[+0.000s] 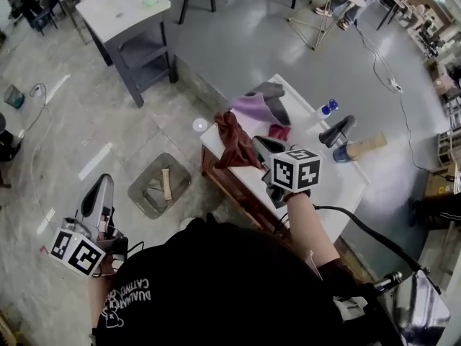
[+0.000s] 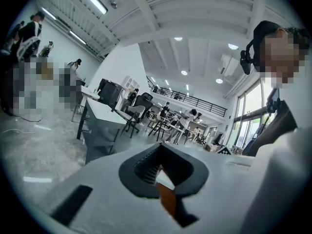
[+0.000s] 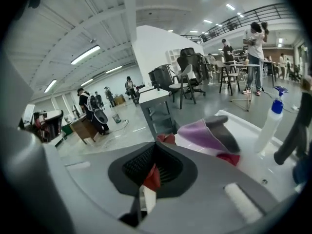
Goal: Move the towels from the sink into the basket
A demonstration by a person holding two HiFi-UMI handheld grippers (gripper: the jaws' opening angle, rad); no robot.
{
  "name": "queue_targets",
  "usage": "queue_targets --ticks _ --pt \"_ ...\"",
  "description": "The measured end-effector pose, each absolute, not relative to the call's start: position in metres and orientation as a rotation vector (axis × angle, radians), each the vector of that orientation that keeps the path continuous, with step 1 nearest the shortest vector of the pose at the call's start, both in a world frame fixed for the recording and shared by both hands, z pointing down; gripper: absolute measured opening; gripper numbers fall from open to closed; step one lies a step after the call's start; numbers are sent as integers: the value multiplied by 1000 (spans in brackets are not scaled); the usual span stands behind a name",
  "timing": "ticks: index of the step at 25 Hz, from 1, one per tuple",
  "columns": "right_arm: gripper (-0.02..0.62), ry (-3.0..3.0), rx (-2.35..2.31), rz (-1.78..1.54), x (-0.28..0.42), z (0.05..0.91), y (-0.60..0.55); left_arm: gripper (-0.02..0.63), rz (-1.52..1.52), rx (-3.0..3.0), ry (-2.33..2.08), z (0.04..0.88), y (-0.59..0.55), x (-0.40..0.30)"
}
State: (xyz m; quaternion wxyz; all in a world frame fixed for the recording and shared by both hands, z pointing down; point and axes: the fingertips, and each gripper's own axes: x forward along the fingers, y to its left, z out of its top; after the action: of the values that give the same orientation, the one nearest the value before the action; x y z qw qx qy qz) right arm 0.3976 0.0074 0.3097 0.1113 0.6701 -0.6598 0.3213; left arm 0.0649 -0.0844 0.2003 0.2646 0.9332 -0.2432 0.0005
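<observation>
While right claw (image 1: 253,151) grips red towel (image 1: 230,139) hanging off surface (image 1: 338,186) edge, basket (image 1: 134,191) sits on floor down-left, nearer closed left claw (image 1: 103,186). More towels (image 1: 253,107) piled just beyond.

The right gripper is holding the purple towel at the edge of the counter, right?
No: the right gripper is holding the dark red towel at the edge of the counter; the head view shows the purple towel lying behind it.

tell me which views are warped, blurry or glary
head view: sharp, evenly lit, pale sheen on the floor; left gripper view: heavy fisheye, dark corners, window blown out, foreground soft; right gripper view: same fisheye, ceiling light glaring, purple towel crisp
</observation>
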Motion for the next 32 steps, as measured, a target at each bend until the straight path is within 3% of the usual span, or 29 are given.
queue_targets --ticks 6,9,15,20,27,32 --pt "6 -1888 1848 920 400 346 -13 3 16 2452 -813 207 -72 37" --pt "115 -1908 1777 959 395 365 -22 5 25 2429 -888 208 -67 24" --pt "146 -1856 1718 1036 402 404 -24 4 43 2399 -965 211 -57 17" --pt "150 -1863 1645 1118 397 424 -21 3 66 2381 -994 212 -42 22" --pt "155 -1879 1557 972 396 431 -22 4 112 2336 -1043 226 -11 24" --pt "124 -1866 1566 981 398 432 -24 5 137 2279 -1078 247 12 20"
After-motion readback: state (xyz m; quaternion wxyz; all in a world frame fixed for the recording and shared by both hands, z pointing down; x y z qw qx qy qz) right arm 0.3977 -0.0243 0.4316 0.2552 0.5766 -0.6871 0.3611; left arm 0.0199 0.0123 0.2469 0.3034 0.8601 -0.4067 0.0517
